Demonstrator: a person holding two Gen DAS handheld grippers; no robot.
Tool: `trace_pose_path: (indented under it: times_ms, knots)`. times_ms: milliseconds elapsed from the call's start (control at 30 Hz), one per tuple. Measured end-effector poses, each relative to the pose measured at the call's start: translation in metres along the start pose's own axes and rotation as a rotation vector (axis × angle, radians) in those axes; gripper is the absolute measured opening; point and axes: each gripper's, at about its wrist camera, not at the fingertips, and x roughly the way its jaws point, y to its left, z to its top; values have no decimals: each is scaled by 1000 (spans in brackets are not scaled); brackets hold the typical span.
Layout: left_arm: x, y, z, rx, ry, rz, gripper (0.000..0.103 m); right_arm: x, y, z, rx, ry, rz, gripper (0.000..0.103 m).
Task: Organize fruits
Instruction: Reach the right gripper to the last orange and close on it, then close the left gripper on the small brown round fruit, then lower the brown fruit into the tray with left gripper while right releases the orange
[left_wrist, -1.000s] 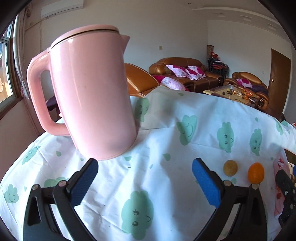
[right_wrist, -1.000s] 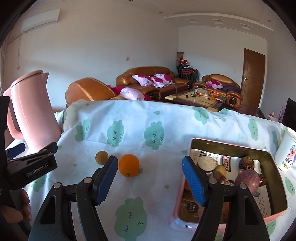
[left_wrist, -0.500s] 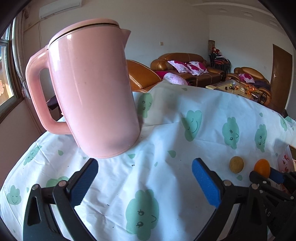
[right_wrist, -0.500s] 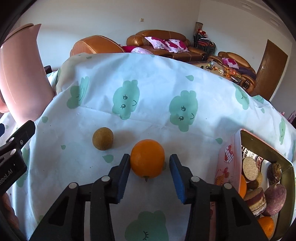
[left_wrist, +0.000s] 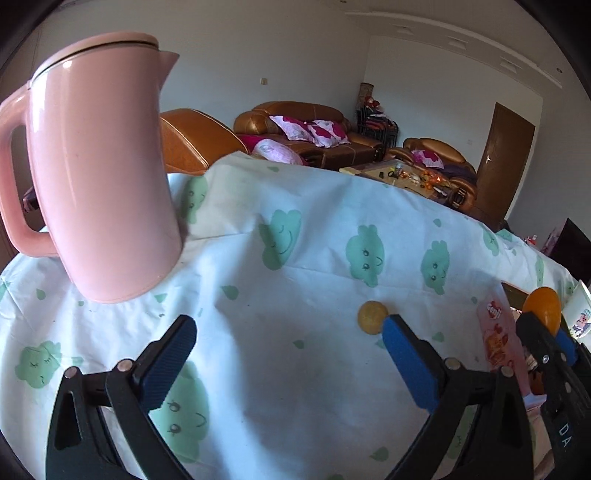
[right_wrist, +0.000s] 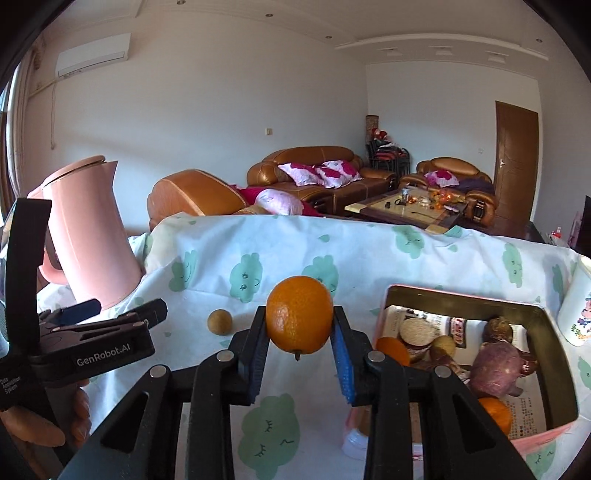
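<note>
The right gripper (right_wrist: 300, 338) is clamping the orange (right_wrist: 299, 314) at frame centre, lifted off the tablecloth (right_wrist: 280, 254). At lower right the box (right_wrist: 554, 373) is sitting with other produce inside. The small brown fruit (right_wrist: 219, 322) is lying left of centre. The left gripper (left_wrist: 288, 354) is hanging spread wide, gripping nothing, below the pink kettle (left_wrist: 99, 177) at upper left.

Bright window daylight (dark fisheye corners)

oranges (right_wrist: 299, 314): 3 | small brown fruit (right_wrist: 219, 322): 1 | pink kettle (right_wrist: 88, 236): 1 | box (right_wrist: 554, 369): 1 | cup (right_wrist: 576, 314): 1
</note>
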Motion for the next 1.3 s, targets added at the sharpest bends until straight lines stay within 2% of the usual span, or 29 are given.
trace_pose_path:
  times_ms: [33,167,233,300,433,467,533,700,1033,1300]
  knots:
    - [3,-5,1,5,16,-8,94,-1,-5,2,10,-11,-13,34]
    - [18,-32,9,56,54,-31,83,-6,-21,6,51,-32,-29,34]
    - [31,-45,13,63,94,-64,66,-6,-25,8,59,-41,-44,34]
    - [45,-51,13,57,146,-99,56,-8,-26,7,62,-45,-55,34]
    - [66,-65,8,94,198,-85,40,-7,-26,5,66,-31,-46,34]
    - [65,-68,9,106,191,-77,39,-6,-25,4,60,-28,-45,34]
    - [66,-70,8,117,196,-89,28,-5,-22,3,48,-23,-42,34]
    - [63,-63,10,80,185,-110,28,-4,-19,0,36,-19,-40,34]
    - [7,-45,2,51,-43,30,28,-9,-13,0,3,-55,-37,35]
    - [-21,-43,-9,54,-128,82,28,-18,-5,-3,-27,-86,-41,35]
